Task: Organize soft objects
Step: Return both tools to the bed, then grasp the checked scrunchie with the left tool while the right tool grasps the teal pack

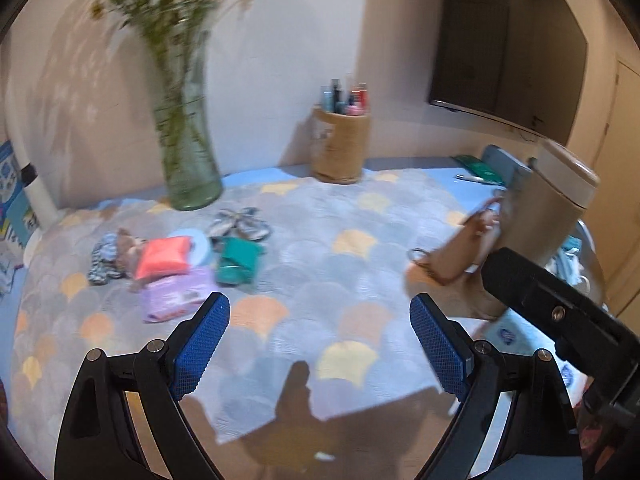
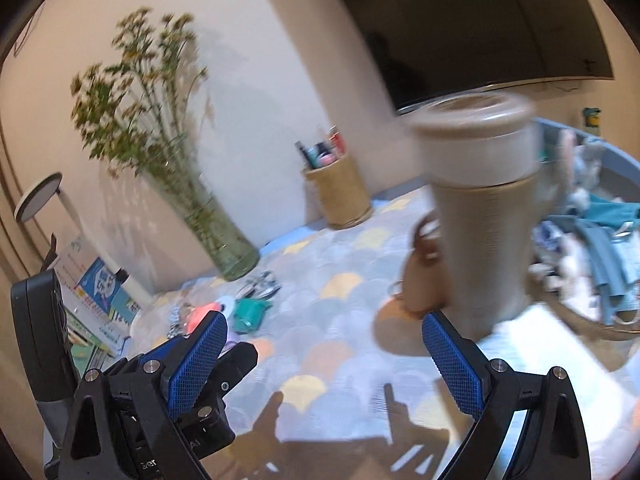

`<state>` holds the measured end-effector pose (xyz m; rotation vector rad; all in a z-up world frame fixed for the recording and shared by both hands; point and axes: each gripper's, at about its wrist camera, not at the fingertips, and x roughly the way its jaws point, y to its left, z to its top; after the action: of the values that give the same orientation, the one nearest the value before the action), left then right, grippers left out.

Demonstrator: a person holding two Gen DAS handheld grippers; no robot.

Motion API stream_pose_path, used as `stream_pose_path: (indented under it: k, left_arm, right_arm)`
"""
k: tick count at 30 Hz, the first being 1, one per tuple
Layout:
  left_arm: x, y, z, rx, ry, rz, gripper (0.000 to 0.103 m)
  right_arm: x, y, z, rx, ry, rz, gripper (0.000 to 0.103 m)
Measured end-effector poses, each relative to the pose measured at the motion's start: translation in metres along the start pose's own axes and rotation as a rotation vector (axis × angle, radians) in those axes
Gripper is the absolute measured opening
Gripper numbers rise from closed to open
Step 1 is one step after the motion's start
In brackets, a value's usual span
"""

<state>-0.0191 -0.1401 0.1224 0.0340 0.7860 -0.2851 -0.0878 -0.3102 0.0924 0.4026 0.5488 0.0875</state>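
- Grippers hover with nothing between the pads: left gripper spread wide at lower centre, right gripper likewise agape.
- Soft objects lie clustered at centre left of the mat: coral pouch, lilac packet, teal pouch, patterned scrunchie.
- Basket at far right already holds blue and white fabrics, so sorting looks partly done.
- Beige tumbler stands between pile and basket; four or more items appear left.
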Motion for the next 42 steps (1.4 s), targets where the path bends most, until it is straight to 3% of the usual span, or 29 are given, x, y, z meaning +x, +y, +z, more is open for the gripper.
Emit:
stream_pose_path:
  k: [6,15,19,23,29,30,34,38,42]
  left_arm:
    - [0.015,0.053,0.005,-0.058,0.03,0.023,0.091]
    - [0.048,0.172,0.007,-0.211,0.075,0.115,0.091]
    - [0.061,0.212,0.011,-0.264,0.077,0.125,0.091]
    - [0.069,0.242,0.021,-0.307,0.029,0.108,0.091]
    - [0.106,0.262,0.029,-0.302,0.074,0.11,0.093]
    - [0.118,0.265,0.021,-0.306,0.091,0.081,0.103]
    - [0.119,0.274,0.011,-0.358,0.056,0.001,0.103]
    - [0.121,0.268,0.014,-0.327,0.068,0.038,0.103]
    - [0.122,0.267,0.013,-0.322,0.067,0.011,0.103]
  right_arm:
    - [0.044,0.033,-0.005,-0.013,0.068,0.063,0.098]
    - [0.11,0.063,-0.01,-0.026,0.165,0.112,0.098]
    - [0.143,0.077,-0.008,-0.049,0.188,0.098,0.098]
    - [0.177,0.087,-0.008,-0.074,0.207,0.05,0.098]
    - [0.229,0.098,-0.017,-0.175,0.263,-0.13,0.098]
    - [0.237,0.098,-0.02,-0.186,0.278,-0.147,0.099]
    - [0.259,0.107,-0.038,-0.304,0.33,-0.25,0.103]
    - [0.259,0.1,-0.035,-0.281,0.325,-0.23,0.103]
    - [0.261,0.1,-0.035,-0.285,0.326,-0.234,0.103]
